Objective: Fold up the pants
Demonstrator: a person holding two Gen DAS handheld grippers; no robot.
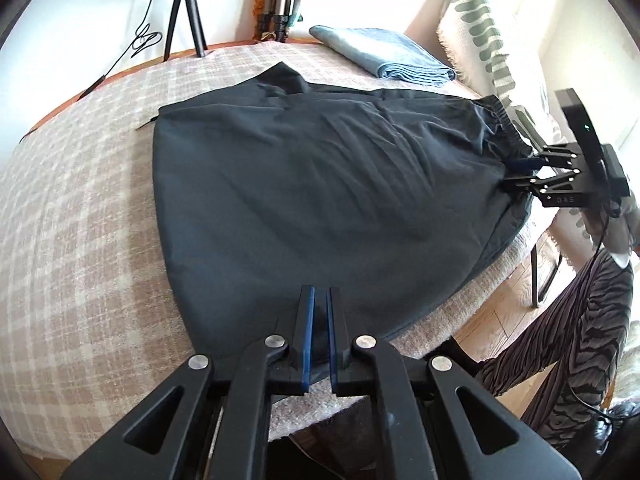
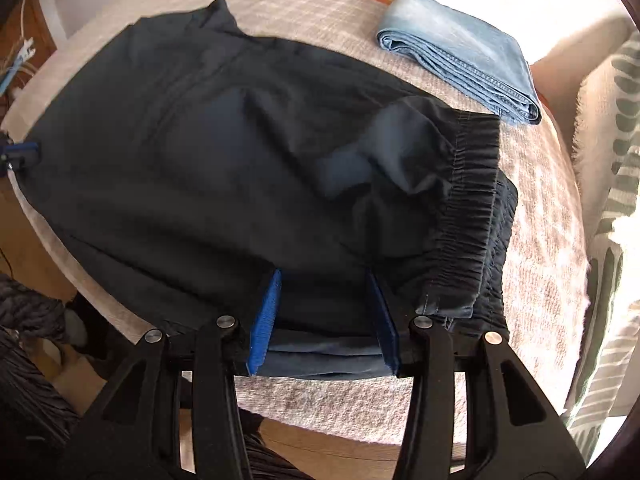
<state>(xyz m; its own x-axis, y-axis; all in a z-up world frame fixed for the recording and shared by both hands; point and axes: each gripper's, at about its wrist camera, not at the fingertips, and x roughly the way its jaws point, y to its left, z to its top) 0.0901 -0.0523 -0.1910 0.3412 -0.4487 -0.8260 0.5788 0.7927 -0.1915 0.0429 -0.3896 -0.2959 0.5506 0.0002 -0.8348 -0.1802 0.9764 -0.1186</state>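
Note:
Black pants point(image 1: 304, 176) lie spread flat across a round table under a checked cloth point(image 1: 80, 208), the elastic waistband point(image 2: 468, 216) to the right. At the near hem edge my left gripper point(image 1: 320, 290) is shut, with dark cloth pinched between its blue pads. It shows again as the left gripper point(image 2: 20, 154) at the far left. My right gripper point(image 2: 324, 276) stands open by the waistband. The pants' edge lies between its blue pads point(image 2: 264, 320), which do not press on it. The left wrist view shows the right gripper point(image 1: 512, 172) there too.
Folded blue jeans point(image 2: 460, 52) lie at the back of the table. A tripod point(image 1: 186, 12) stands behind it, and a chair with a patterned throw point(image 1: 480, 28) to the right. A person's striped trouser legs point(image 1: 560, 340) stand by the near edge on a wooden floor.

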